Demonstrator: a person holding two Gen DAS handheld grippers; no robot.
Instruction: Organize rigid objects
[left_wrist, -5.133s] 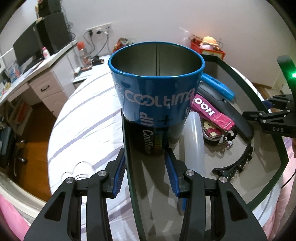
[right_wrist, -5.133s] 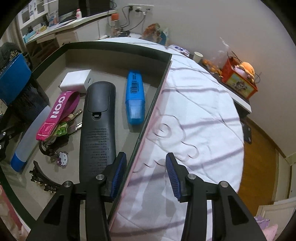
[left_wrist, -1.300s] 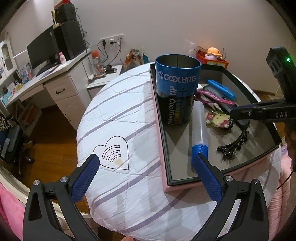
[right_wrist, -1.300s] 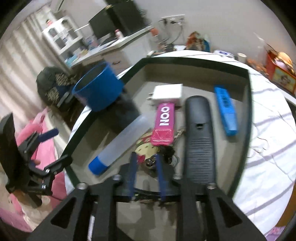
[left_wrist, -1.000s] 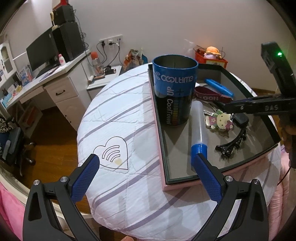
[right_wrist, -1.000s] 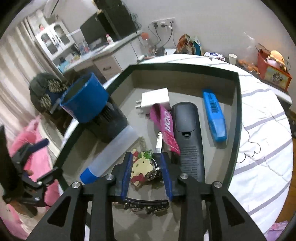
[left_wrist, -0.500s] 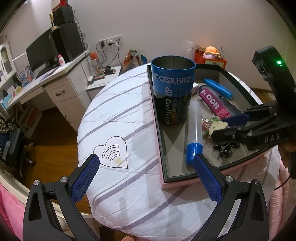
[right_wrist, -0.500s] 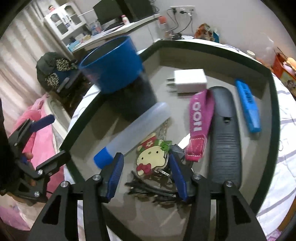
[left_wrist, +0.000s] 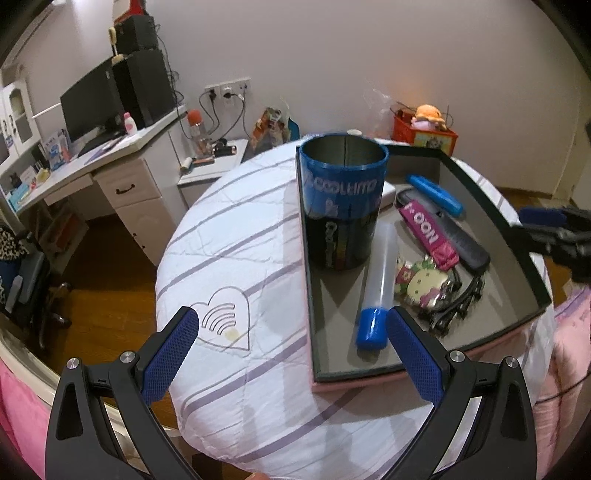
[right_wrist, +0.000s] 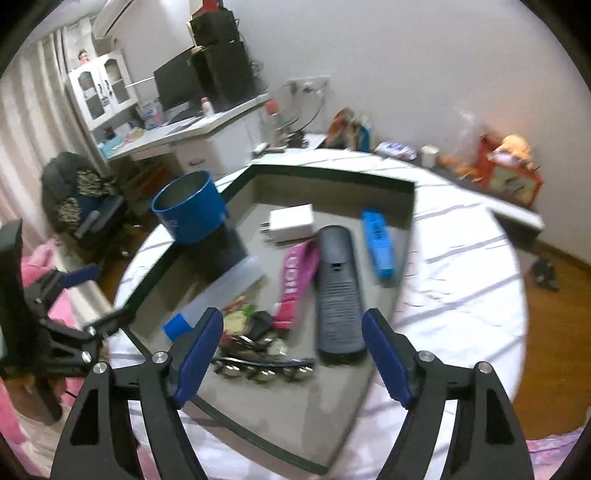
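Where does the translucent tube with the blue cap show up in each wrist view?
Left wrist: translucent tube right of centre, cap end nearest the camera.
Right wrist: lower left, partly hidden behind the hand-held gripper's left finger.
Shared landmark: blue tin, standing beside the tube's far end.

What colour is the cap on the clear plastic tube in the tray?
Blue; the cap shows best in the left wrist view.

In your dark tray (left_wrist: 480, 177) the blue tin (left_wrist: 343, 203) stands upright at ten o'clock, the clear blue-capped tube (left_wrist: 380, 273) lies beside it, and the keychain (left_wrist: 424, 288), pink strap (left_wrist: 428, 232), black remote (right_wrist: 338, 291) and blue case (right_wrist: 378, 243) lie rightward.
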